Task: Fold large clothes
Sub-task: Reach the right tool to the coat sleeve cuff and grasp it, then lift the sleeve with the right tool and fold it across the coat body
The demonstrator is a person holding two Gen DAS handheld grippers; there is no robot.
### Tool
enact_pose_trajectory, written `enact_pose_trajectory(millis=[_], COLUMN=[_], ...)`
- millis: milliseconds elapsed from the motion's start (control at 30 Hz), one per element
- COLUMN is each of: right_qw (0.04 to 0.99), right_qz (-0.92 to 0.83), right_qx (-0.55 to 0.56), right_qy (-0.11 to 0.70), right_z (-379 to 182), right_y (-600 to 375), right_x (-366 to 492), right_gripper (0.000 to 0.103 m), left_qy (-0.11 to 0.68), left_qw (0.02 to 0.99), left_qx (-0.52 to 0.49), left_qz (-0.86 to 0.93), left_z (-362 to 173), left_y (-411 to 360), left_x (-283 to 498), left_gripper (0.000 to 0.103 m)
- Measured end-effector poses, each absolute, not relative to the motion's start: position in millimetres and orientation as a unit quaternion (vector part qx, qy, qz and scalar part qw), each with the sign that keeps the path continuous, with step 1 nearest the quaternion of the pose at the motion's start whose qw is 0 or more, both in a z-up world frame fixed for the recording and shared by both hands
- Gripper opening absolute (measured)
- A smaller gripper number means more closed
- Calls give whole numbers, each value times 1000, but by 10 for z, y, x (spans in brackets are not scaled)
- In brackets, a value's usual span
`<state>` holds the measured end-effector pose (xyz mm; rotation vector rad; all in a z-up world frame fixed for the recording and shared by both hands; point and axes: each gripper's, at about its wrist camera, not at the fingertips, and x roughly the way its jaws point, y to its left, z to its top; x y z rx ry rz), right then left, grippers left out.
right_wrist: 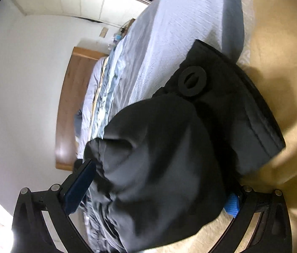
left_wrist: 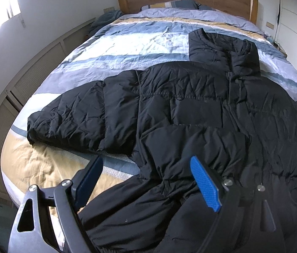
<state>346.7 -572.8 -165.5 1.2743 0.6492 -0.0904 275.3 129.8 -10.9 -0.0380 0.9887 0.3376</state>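
Blk jacket (right_wrist: pixel 159 168) fills R fingers (right_wrist: pixel 81 185), bed (left_wrist: pixel 127 42) beyond

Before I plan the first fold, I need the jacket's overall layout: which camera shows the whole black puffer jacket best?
The left wrist view. There the black puffer jacket lies spread across the bed, with one sleeve, the body and the collar visible. The right wrist view shows only a bunched part of it, close up, between the right hand-held gripper's fingers.

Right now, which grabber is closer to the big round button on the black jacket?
Right. The right gripper has a bunched jacket end between its fingers, with the round button just beyond. The left gripper hovers open over the hem; no button shows there.
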Motion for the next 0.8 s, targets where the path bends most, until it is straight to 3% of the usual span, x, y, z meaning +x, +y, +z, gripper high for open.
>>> enact_pose_trajectory(millis=[67,167,200,400,800], right_qw=[752,746,744,761,819], right_qz=[-37,-47,-44,-21,98], right_qx=[588,593,597,586,507], right_qy=[295,300,298,278,250], right_z=[-1640,-1635,-1640,-1443,-392], right_y=[-5791,-5883,-5941,-5952,-5380], right_x=[3466,3471,3471,3400,3528], right_gripper=[97,61,54,26,21], left_qy=[473,472,470,459,438], left_qw=[866,868,869,875,885], left_qx=[-17,-17,-17,-24,-55], left_qz=[159,154,153,149,146], left_z=[-114,-91,-76,7,117], left_y=[1279,1256,1249,1288,1490], left_x=[2741,2721,2712,2639,2345], left_gripper=[85,85,85,85,85])
